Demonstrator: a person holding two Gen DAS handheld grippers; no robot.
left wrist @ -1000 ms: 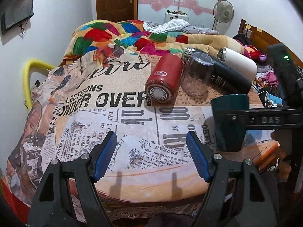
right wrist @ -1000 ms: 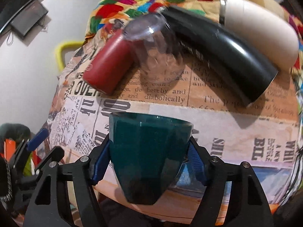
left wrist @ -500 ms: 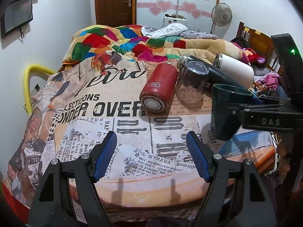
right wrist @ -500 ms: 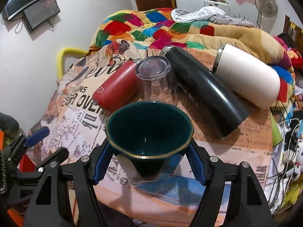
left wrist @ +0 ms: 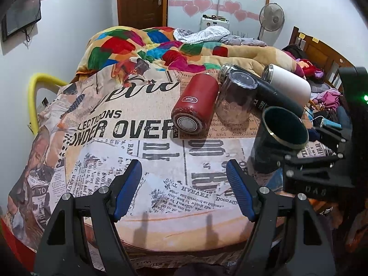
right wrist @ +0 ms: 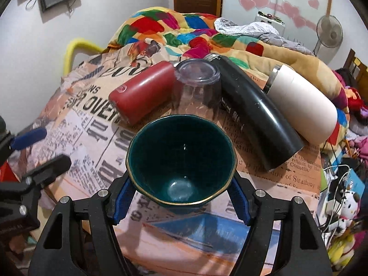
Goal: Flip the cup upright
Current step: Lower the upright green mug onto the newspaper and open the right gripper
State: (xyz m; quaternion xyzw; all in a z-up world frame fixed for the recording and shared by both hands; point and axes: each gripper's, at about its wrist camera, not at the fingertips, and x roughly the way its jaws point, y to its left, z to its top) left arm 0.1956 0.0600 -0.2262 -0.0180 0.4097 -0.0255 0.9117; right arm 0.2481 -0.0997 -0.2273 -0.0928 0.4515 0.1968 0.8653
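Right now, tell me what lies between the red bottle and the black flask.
An upside-down clear glass stands between the red bottle and the black flask, apparently touching both. The right wrist view shows it best.

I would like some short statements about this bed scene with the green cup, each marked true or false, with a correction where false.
1. The right gripper grips the green cup. True.
2. The cup's opening faces down toward the bed. False: its opening faces up and its inside bottom is visible.
3. The left gripper holds the red bottle. False: its jaws stand open and empty, and the bottle lies apart on the newspaper-print sheet.
4. The clear glass stands upside down between the red bottle and the black flask. True.
5. The white flask stands upright. False: it lies on its side beside the black flask.
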